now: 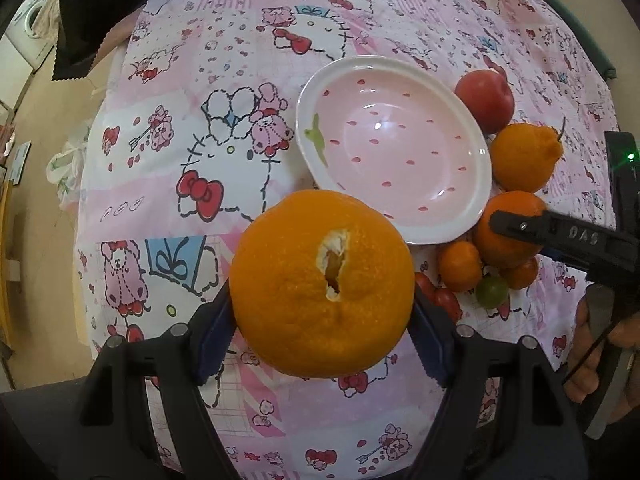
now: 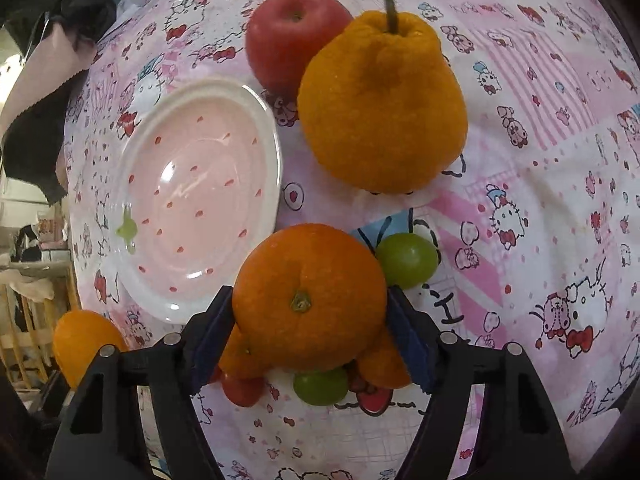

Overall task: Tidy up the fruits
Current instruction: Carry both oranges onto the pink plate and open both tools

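Note:
My left gripper [image 1: 322, 312] is shut on a large orange [image 1: 322, 284] with a torn patch of peel, held above the cloth just in front of the pink strawberry-pattern plate [image 1: 464, 148]. My right gripper [image 2: 310, 328] is shut on a smaller orange [image 2: 310, 296], to the right of the plate [image 2: 264, 128]. In the left wrist view the right gripper's finger [image 1: 532, 226] lies across that orange [image 1: 508, 240]. A red apple [image 2: 290, 36] and a knobby stemmed orange [image 2: 382, 104] lie behind it.
Small mandarins [image 1: 459, 266], green grapes [image 2: 406, 260] and red cherry tomatoes [image 2: 242, 390] lie by the right gripper. A black cloth [image 1: 80, 32] hangs at the table's far left corner. The table edge drops to the floor on the left.

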The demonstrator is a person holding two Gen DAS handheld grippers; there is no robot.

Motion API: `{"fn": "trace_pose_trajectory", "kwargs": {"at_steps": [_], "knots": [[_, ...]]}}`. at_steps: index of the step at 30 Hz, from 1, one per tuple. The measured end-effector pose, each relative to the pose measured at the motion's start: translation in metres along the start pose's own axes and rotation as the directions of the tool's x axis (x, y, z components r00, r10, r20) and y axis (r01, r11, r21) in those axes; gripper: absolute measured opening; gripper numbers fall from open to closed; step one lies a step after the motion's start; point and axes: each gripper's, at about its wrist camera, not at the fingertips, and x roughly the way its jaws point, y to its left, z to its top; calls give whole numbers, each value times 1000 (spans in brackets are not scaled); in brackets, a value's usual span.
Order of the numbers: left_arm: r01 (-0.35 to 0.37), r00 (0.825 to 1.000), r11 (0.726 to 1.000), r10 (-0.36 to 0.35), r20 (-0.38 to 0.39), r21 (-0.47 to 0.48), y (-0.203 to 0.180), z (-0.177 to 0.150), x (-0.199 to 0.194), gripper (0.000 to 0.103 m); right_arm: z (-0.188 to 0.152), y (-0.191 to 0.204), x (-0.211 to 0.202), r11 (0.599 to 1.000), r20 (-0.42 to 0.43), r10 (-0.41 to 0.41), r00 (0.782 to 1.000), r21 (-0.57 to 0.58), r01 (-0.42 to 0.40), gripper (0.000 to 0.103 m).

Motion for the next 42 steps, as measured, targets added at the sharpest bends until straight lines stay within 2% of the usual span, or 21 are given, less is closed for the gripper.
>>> {"fn": "trace_pose_trajectory", "kwargs": {"at_steps": [9, 13, 19, 22, 26, 30, 34, 38, 42], "knots": [[3, 1000, 1000, -3, -1, 0, -2, -2, 1, 74, -7, 11, -2, 996, 19, -44, 999, -72, 46, 75], [-1, 1000, 1000, 0, 8, 7, -3, -1, 0, 74, -8, 12, -8, 997, 36, -27, 999, -75, 30, 74], [0, 999, 1000, 0, 41, -3, -2, 2, -7, 74, -19, 6, -50, 995, 133, 53, 990, -87, -42, 74], [3, 997, 1000, -3, 74, 7, -5, 3, -15, 74, -20, 1, -74, 991, 196, 121, 973, -72, -108, 74], [25, 994, 999, -29, 108, 37, -10, 10, -27, 74, -11, -1, -102, 976, 279, 218, 935, -73, -206, 74], [32, 988, 989, -53, 146, 147, -29, 24, -43, 74, 9, 11, -113, 965, 303, 261, 916, -106, -240, 74], [28, 982, 971, -71, 177, 238, -45, 46, -49, 74, 26, 31, -107, 964, 295, 255, 921, -157, -216, 74], [-13, 984, 952, -41, 171, 305, -53, 73, -29, 74, 42, 42, -89, 964, 260, 247, 934, -166, -208, 74], [14, 988, 956, -58, 141, 293, -47, 92, -1, 74, 62, 54, -66, 968, 230, 200, 952, -196, -156, 74]]}}
